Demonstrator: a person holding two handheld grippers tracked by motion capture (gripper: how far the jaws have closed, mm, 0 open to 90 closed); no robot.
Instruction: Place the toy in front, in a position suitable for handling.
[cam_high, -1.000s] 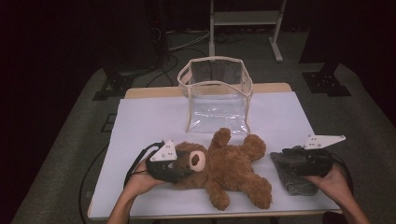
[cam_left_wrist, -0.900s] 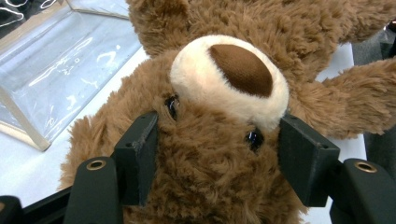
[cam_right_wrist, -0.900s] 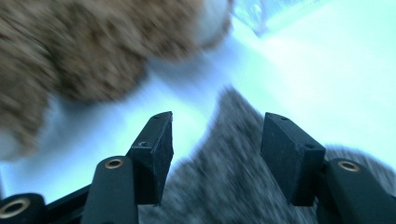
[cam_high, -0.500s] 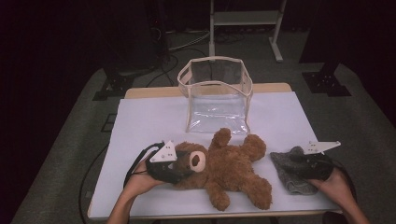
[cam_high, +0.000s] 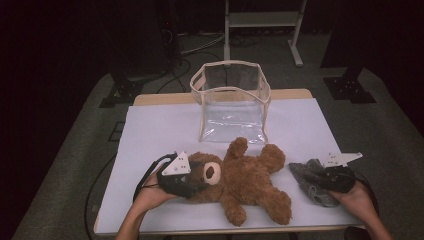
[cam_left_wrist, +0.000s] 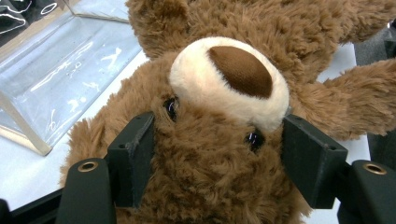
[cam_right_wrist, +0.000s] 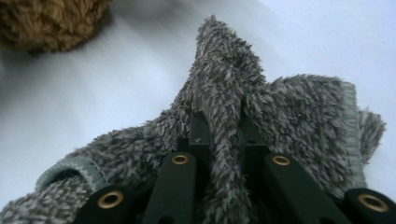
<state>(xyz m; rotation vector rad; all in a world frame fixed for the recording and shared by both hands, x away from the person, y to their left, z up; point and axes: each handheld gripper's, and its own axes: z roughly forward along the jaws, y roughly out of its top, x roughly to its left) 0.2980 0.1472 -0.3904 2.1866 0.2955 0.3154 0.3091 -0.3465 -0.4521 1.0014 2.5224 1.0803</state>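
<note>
Left gripper (cam_high: 192, 181): its fingers (cam_left_wrist: 133, 156) sit on either side of the teddy bear's (cam_high: 245, 180) head, pressed into the fur at eye level, so it is clamped on the head.
Right gripper (cam_high: 320, 181): its fingers (cam_right_wrist: 198, 135) are nearly together, pinching a raised fold of the grey fuzzy cloth (cam_high: 312, 182).
Teddy bear: lies on its back on the white desk (cam_high: 155, 135), head toward the left gripper, one arm reaching up toward the clear bag (cam_high: 232, 102).
Grey cloth: bunched at the near right of the desk, just beside the bear's leg.
Clear bag: stands upright and open behind the bear, with nothing visible inside.
Done: both things look gripped, neither lifted off the desk.
Left, as I judge it: raise the bear and the cloth and carry them to the bag, which seems the likely goal.
</note>
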